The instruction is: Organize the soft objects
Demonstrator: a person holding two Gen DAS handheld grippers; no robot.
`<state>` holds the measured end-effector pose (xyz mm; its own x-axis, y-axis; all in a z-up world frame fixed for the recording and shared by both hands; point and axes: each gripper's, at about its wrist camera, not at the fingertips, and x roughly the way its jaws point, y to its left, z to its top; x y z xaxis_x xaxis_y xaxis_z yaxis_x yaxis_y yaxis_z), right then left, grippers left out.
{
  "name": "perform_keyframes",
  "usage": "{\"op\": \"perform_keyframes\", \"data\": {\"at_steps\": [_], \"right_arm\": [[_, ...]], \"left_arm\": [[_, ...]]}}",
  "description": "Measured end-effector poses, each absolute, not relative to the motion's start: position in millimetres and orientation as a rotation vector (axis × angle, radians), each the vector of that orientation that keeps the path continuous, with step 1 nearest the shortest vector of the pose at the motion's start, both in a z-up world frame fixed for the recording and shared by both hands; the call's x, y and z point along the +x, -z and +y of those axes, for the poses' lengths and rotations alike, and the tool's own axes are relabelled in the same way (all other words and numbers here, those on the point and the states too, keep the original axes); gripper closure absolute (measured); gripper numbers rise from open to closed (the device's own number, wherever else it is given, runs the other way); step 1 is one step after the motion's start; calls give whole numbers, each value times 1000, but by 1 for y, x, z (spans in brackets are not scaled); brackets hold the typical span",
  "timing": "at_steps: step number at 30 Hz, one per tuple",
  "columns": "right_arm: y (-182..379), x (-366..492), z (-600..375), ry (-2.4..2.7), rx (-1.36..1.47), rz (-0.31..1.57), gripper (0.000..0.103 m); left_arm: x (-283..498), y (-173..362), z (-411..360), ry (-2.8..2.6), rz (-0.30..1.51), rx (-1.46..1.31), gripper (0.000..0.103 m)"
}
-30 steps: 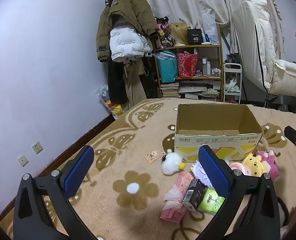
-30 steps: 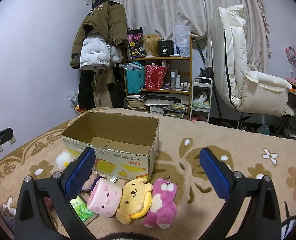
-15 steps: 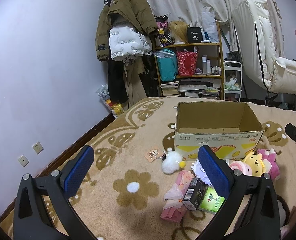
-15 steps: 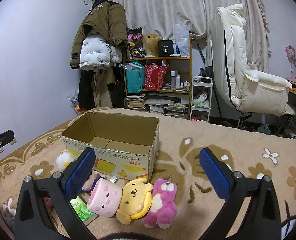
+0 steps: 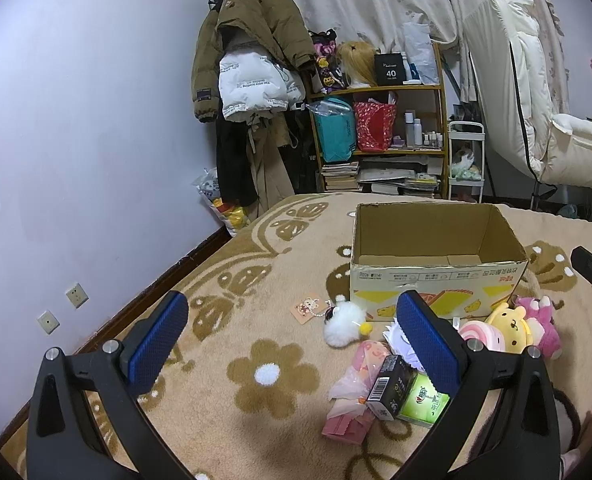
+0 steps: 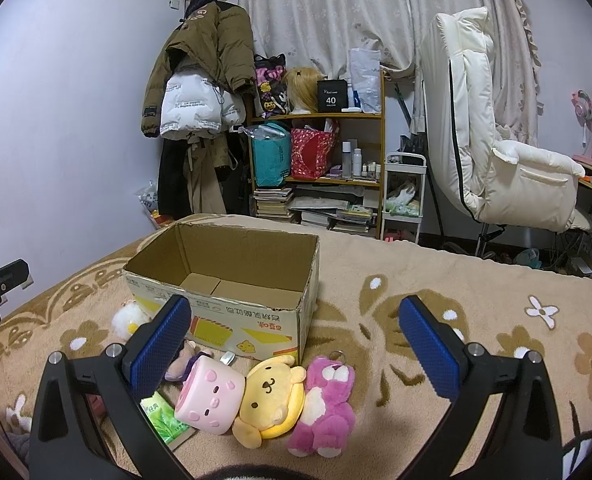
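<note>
An open, empty cardboard box (image 6: 232, 280) stands on the flowered blanket; it also shows in the left wrist view (image 5: 436, 264). In front of it lie a pink cylinder plush (image 6: 210, 398), a yellow bear plush (image 6: 270, 394) and a magenta bear plush (image 6: 326, 404). A white fluffy plush (image 5: 342, 320) lies left of the box. A pink packet (image 5: 356, 396), a black carton (image 5: 390, 386) and a green packet (image 5: 424, 400) lie nearby. My left gripper (image 5: 292, 334) is open and empty above the blanket. My right gripper (image 6: 296, 338) is open and empty above the plush row.
A wooden shelf (image 6: 324, 168) with bags and books stands behind the bed. Coats (image 5: 252, 76) hang on the wall at the left. A white recliner chair (image 6: 496, 140) stands at the right. A small tag card (image 5: 308, 306) lies by the white plush.
The left gripper has drifted slightly, with the box a little lower and left in its view. The right gripper has held still. Both stay open.
</note>
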<state>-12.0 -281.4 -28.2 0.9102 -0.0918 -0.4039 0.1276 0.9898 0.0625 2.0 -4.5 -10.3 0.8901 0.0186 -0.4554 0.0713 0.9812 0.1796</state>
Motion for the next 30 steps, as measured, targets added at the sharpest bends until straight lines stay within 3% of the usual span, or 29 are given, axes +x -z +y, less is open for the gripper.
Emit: {"op": "perform_keyframes", "data": {"at_steps": [30], "right_arm": [[28, -12, -281, 112, 86, 412, 0]], "left_arm": [[3, 9, -4, 22, 472, 200, 0]]}}
